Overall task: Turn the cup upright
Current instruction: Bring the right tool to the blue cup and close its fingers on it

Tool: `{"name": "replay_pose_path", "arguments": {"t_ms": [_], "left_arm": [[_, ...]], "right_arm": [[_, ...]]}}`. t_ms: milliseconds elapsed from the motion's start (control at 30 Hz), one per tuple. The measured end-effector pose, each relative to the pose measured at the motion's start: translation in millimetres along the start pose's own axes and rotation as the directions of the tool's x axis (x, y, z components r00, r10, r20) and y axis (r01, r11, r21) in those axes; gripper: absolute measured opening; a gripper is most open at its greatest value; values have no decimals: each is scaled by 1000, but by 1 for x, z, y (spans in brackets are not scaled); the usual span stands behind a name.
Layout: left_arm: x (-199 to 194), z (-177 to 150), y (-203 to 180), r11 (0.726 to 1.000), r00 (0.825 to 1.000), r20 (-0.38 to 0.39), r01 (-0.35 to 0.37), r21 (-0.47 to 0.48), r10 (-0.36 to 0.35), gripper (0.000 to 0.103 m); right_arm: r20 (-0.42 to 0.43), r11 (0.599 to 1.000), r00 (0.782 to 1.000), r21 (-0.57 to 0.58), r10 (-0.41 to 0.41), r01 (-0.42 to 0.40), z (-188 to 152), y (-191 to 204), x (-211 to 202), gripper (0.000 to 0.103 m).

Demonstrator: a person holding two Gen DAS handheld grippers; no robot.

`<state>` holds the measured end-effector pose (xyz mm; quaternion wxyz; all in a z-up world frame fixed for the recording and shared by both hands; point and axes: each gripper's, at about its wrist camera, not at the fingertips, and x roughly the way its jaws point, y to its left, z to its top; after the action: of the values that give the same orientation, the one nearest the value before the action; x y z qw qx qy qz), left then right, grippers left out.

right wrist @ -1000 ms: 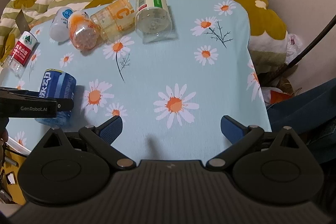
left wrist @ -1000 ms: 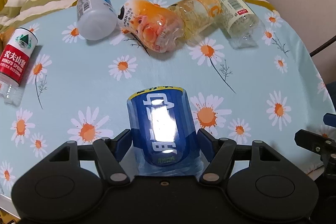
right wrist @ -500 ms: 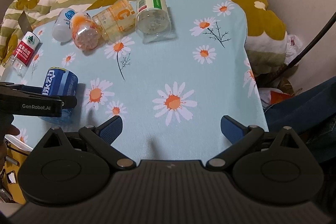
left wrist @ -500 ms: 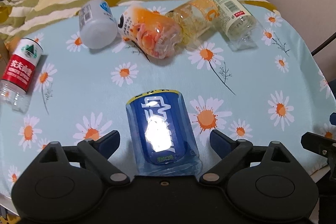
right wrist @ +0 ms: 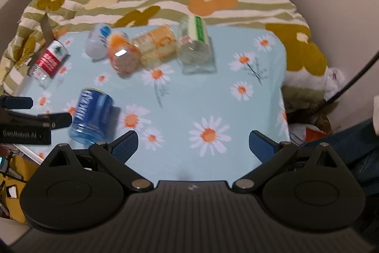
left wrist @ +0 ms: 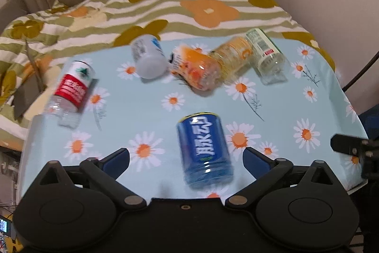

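Observation:
A blue-labelled cup [left wrist: 203, 148] stands on the daisy-print table [left wrist: 296, 106], free of any grip. It also shows in the right wrist view [right wrist: 91, 117]. My left gripper [left wrist: 186, 155] is open, pulled back and raised, its fingers well apart on either side of the cup without touching it. My right gripper [right wrist: 193, 145] is open and empty over the table's front right. The left gripper [right wrist: 35, 117] shows there beside the cup.
Several cut-bottle cups lie on their sides at the back: red-labelled [left wrist: 71, 91], white [left wrist: 148, 58], orange [left wrist: 196, 70], yellow [left wrist: 233, 56], green-labelled [left wrist: 265, 53]. A striped floral blanket [left wrist: 189, 4] lies beyond the table. The right gripper's finger [left wrist: 348, 146] shows at the right edge.
My left gripper opened, let go of the blue cup and drew back and up. The cup stays standing on the table. The right gripper also rose a little.

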<state>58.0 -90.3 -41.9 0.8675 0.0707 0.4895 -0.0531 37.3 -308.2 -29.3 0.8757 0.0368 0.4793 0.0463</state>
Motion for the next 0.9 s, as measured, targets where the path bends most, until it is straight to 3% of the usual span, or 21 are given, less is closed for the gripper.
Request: {"name": "replay_pose_path", "arguments": {"t_ms": [233, 467, 700, 900], "left_arm": [[-17, -15, 33, 1000, 999, 41, -1, -6, 2, 103], [-13, -35, 77, 1000, 996, 82, 31, 2, -32, 103], [3, -52, 120, 998, 996, 74, 60, -21, -59, 103], [16, -60, 150, 994, 995, 43, 90, -67, -87, 103]], "right_arm": [[-63, 998, 996, 6, 67, -66, 25, 43, 12, 103], [-160, 994, 982, 19, 106, -104, 47, 88, 58, 103], [-305, 989, 941, 83, 144, -124, 67, 118, 114, 103], [-373, 981, 912, 156, 169, -118, 75, 122, 149, 101]]}}
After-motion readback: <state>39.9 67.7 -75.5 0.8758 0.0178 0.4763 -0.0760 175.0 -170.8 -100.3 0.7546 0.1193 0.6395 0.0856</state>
